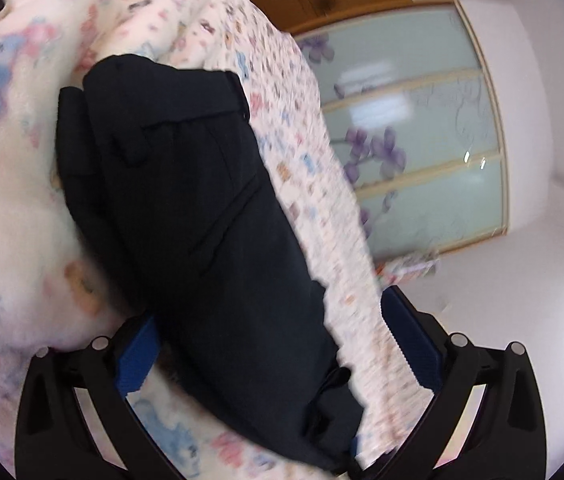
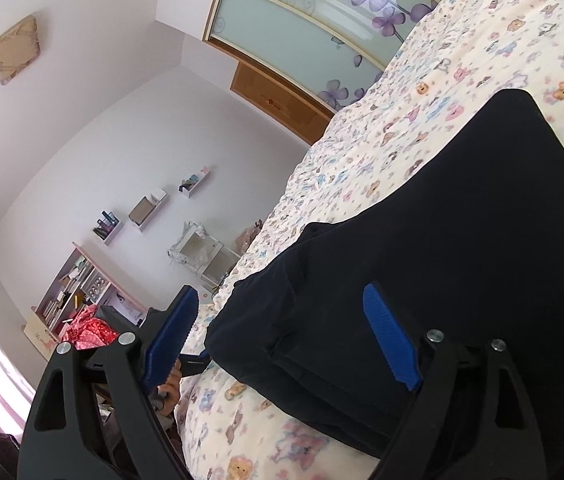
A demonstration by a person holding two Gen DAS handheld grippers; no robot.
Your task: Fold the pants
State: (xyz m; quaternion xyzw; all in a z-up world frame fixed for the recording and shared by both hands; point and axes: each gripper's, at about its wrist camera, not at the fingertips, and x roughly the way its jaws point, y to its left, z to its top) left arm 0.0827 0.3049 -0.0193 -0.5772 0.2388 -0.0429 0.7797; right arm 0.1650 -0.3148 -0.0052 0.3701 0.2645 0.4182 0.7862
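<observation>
Plainly dark pants [image 2: 461, 248] on patterned bedspread [image 2: 421, 92], no legible writing, right gripper [image 2: 278, 332] spread apart, left gripper [image 1: 278, 344] seemingly wide too.

Bed cover [image 2: 421, 128]: cream cloth printed with small bears and flowers, rumpled near the left edge.
Wardrobe doors [image 2: 301, 12]: frosted glass panels with purple flower decals, pale frames, at the far side of the room.
Wooden cabinet [image 2: 278, 96]: brown, beside the glass panels.
Wall shelves [image 2: 150, 208]: three small ones in a stepped row on the white wall, holding boxes and bottles.
Bookcase [image 2: 78, 288]: pink-edged, crowded, far left.
Red cloth [image 2: 90, 330]: crumpled, near the bookcase.
</observation>
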